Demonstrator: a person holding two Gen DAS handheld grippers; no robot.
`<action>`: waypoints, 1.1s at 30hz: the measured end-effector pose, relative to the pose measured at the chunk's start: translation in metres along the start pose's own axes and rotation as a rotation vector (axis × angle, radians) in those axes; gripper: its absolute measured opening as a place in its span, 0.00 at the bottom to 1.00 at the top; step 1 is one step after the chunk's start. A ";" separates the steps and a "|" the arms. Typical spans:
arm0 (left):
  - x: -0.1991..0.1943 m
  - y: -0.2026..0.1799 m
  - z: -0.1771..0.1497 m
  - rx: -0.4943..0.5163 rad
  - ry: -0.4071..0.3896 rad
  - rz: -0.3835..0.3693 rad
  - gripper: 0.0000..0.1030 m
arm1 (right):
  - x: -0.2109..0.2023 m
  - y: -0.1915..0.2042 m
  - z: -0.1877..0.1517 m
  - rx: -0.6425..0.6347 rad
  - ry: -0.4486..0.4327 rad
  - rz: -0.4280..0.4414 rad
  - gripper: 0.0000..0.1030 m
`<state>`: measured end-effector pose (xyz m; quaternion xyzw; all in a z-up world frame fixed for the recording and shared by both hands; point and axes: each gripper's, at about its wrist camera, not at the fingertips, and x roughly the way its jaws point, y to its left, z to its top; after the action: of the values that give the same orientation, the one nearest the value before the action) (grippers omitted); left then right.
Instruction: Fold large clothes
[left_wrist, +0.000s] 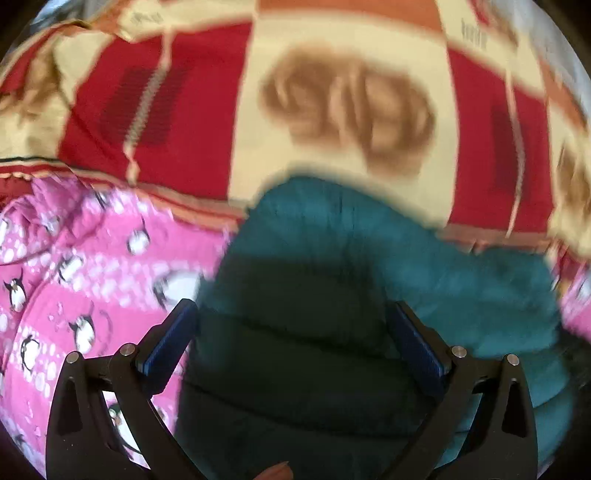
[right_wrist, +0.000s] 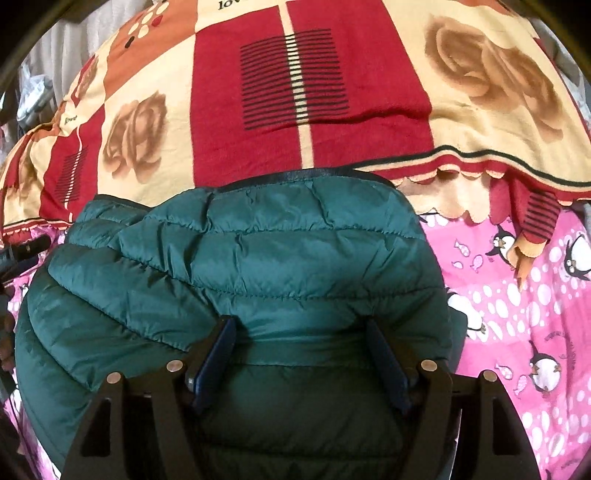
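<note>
Teal quilted puffer jacket (right_wrist: 236, 258), lying bunched on a pink penguin-print bed sheet (right_wrist: 517, 314), already gathered into a thick rounded bundle, so likely part-way through folding.

Nearest in the right wrist view: right gripper (right_wrist: 301, 354) low over the jacket's near edge, jaws wide apart, blue pads (right_wrist: 218, 354) flanking a smooth band of fabric without pinching it. Nothing clamped; looks like either a fresh release or a set-up for a new bite on the hem.

Nearest in the left wrist view: left gripper (left_wrist: 295, 343) likewise over dark teal quilting, jaws spread wide, padding lying between them but not squeezed. Heavy blur in this view, so fine contact cannot be judged. Fingertip (left_wrist: 277, 472) of the person just visible at the bottom edge.

Both grippers placed over the same garment from opposite sides, presumably so that two corners or edges can be taken at once and carried over together; puffy stuffing resists creasing, hence a wide opening to take in a thick fold.

Farther off: jacket's dark-trimmed upper edge (right_wrist: 314, 175) reaching the border of a red and cream blanket with rose prints (right_wrist: 258, 92), spread over the far part of the bed, its scalloped hem (right_wrist: 480, 173) overlapping the pink sheet. Blanket well behind the working area, leaving the sheet as the folding surface.
</note>
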<state>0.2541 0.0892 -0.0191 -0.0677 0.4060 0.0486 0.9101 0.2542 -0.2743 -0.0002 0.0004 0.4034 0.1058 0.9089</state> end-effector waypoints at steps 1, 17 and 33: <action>0.003 0.004 -0.001 -0.006 0.004 -0.002 1.00 | -0.008 0.001 0.004 0.017 0.002 -0.031 0.68; 0.016 0.017 -0.005 -0.090 0.023 -0.081 1.00 | -0.001 0.059 -0.008 -0.096 -0.022 0.126 0.74; -0.080 0.072 -0.027 -0.093 -0.084 -0.016 1.00 | -0.084 0.045 -0.014 0.025 -0.118 0.117 0.75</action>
<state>0.1705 0.1529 0.0163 -0.1109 0.3644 0.0627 0.9225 0.1804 -0.2473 0.0561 0.0418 0.3499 0.1536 0.9232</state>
